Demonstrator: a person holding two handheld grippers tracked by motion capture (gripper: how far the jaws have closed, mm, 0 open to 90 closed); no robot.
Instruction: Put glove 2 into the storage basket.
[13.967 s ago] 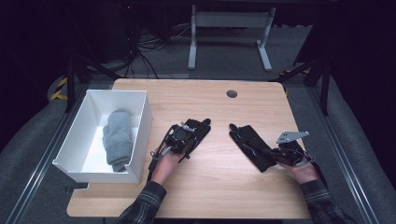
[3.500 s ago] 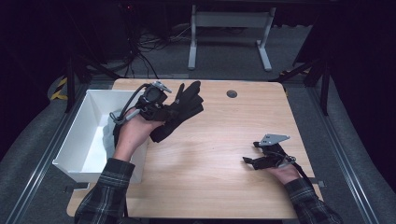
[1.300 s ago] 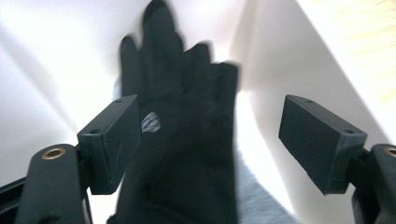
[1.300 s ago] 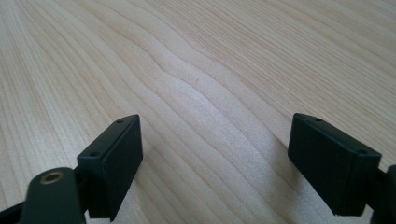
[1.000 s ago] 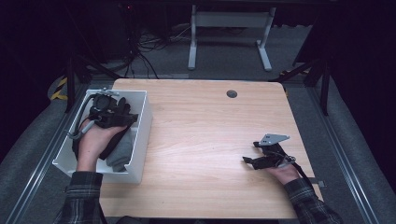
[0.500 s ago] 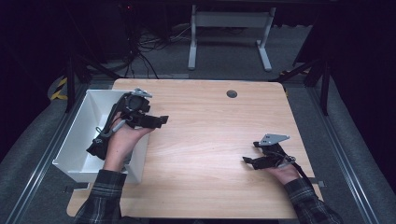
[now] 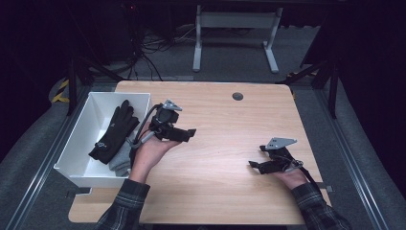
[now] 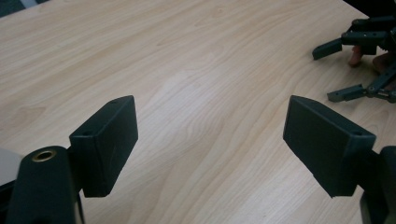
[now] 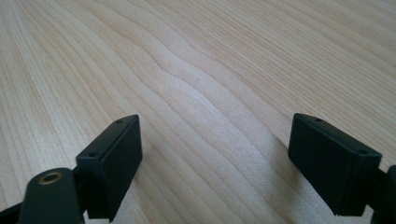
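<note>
A black glove (image 7: 115,129) lies in the white bin (image 7: 91,120) at the table's left, on top of a grey cloth (image 7: 122,160). My left gripper (image 7: 187,133) hovers over the wood just right of the bin, its jaws pointing right and apart. In the left gripper view the left gripper (image 8: 210,140) is open with bare table between its pads. My right gripper (image 7: 256,165) rests low near the table's front right, also open. In the right gripper view the right gripper (image 9: 215,158) has wood grain between its jaws.
The wooden table (image 7: 225,129) has a round cable hole (image 7: 237,96) near its back edge. In the left gripper view the right gripper (image 8: 359,44) sits at the upper right. A desk frame (image 7: 234,33) stands on the floor beyond the table.
My left hand has moved right, out of the bin and over the table, with empty jaws. The black glove stays in the bin. The right hand has kept still.
</note>
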